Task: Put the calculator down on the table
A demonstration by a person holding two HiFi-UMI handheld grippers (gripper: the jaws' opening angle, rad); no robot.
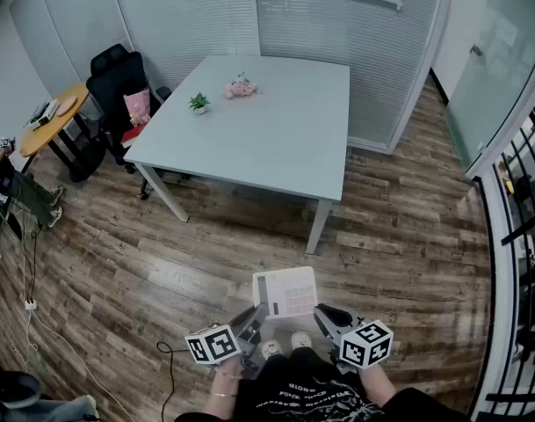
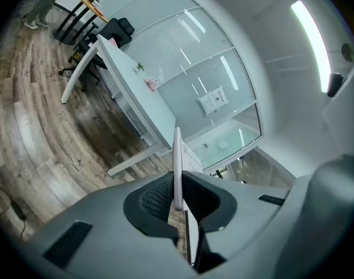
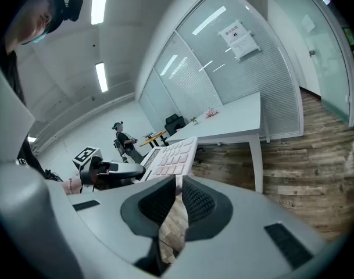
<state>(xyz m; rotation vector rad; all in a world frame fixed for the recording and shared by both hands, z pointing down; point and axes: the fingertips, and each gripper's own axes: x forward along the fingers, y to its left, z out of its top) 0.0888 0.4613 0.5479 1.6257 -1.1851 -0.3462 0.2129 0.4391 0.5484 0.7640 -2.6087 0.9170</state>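
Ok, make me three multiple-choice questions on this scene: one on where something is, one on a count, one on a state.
1. Where is the calculator relative to the white table?
A. Lying on it
B. Under it
C. In front of it, held above the wooden floor

2. How many things stand on the white table?
A. Two
B. None
C. Five

3. How do the left gripper and the right gripper stand?
A. Both open and empty
B. Both shut on the calculator
C. Left shut on it, right open and off to the side

Answers:
1 C: the head view shows floorboards all round the calculator, well short of the table.
2 A: only a green plant and pink flowers.
3 B: each gripper view shows the jaws pressed on the calculator's edge.
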